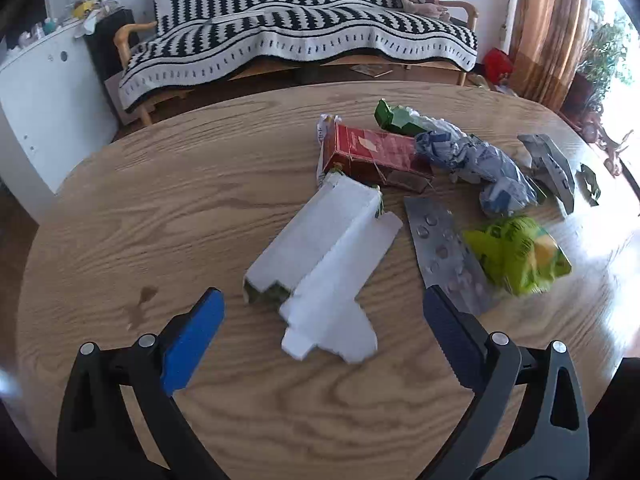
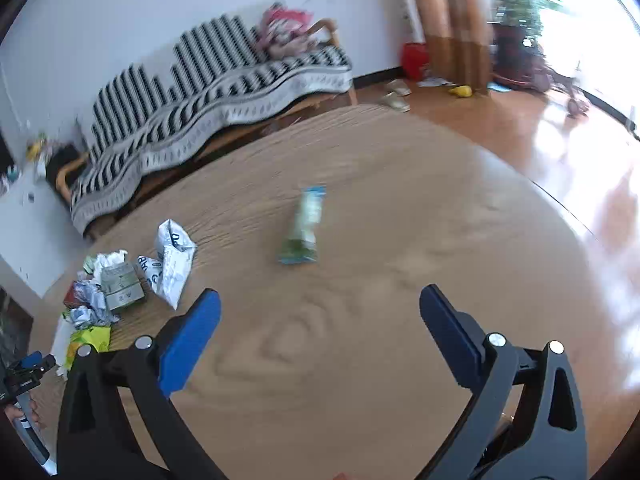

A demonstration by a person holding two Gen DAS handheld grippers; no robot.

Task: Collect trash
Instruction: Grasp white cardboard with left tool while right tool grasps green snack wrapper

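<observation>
While trash is lying on the wooden table (image 1: 120,208), the left gripper (image 1: 324,300) is gaping wide and holding nothing, with a flat white box (image 1: 324,256) sitting mid-frame between its fingers. The right gripper (image 2: 320,298) is gaping wide too, empty, with a blurry green wrapper (image 2: 304,224) lying mid-frame above it.

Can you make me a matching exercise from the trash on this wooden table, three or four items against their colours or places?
Column one:
1. flattened cardboard carton
2. rectangular cardboard box
3. crumpled plastic wrapper
4. foil blister pack

Column two:
A. silver, beside the left gripper's right finger
B. white
C. lime green
D. red

Pairs: 1-B, 2-D, 3-C, 4-A
</observation>
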